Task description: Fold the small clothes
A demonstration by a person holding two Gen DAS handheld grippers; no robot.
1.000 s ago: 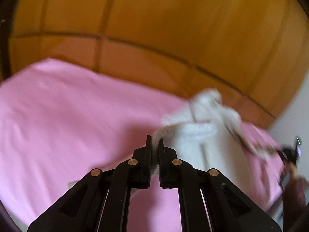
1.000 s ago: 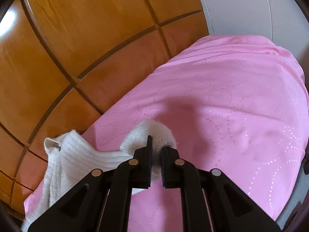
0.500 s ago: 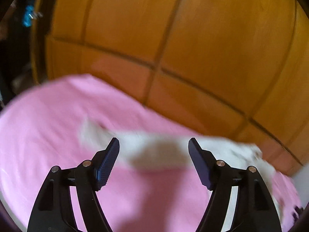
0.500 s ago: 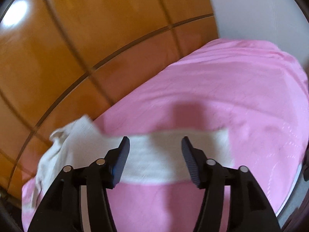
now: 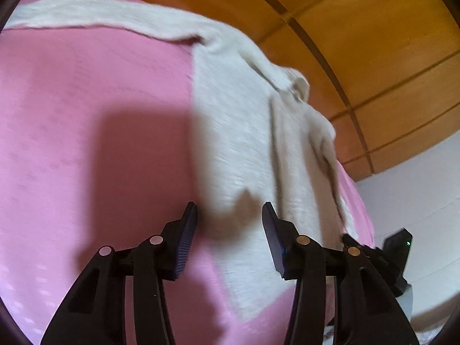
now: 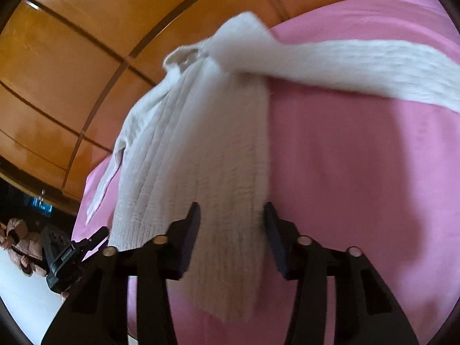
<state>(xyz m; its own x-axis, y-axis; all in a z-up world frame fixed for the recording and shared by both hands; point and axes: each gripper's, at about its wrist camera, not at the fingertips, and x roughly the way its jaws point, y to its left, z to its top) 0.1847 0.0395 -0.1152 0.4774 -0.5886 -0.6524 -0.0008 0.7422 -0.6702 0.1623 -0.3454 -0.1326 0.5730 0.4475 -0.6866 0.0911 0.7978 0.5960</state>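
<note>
A white knitted sweater (image 5: 238, 132) lies spread on the pink bed sheet (image 5: 86, 115), with one sleeve (image 5: 100, 11) stretched out to the upper left. My left gripper (image 5: 228, 205) hovers low over the lower left edge of its body. Its jaws are closing, with cloth lying under the gap and neither pad pressing on it. In the right wrist view the same sweater (image 6: 201, 143) runs up the middle and its other sleeve (image 6: 373, 66) reaches right. My right gripper (image 6: 232, 205) straddles the body's lower right part, jaws closing and no grip showing.
A wooden headboard (image 5: 359, 28) rises behind the bed, with a white wall (image 5: 417, 187) to its right. A black device with a green light (image 5: 396, 247) sits by the sweater's far edge. A black device (image 6: 66, 256) and a pink padded garment (image 6: 20, 244) are at the bed's left.
Both grippers let go of the sweater's sleeve ends, opened wide, then dropped down toward the sweater's body. Their jaws now stand narrower than half a second ago. The sleeves lie stretched out.
</note>
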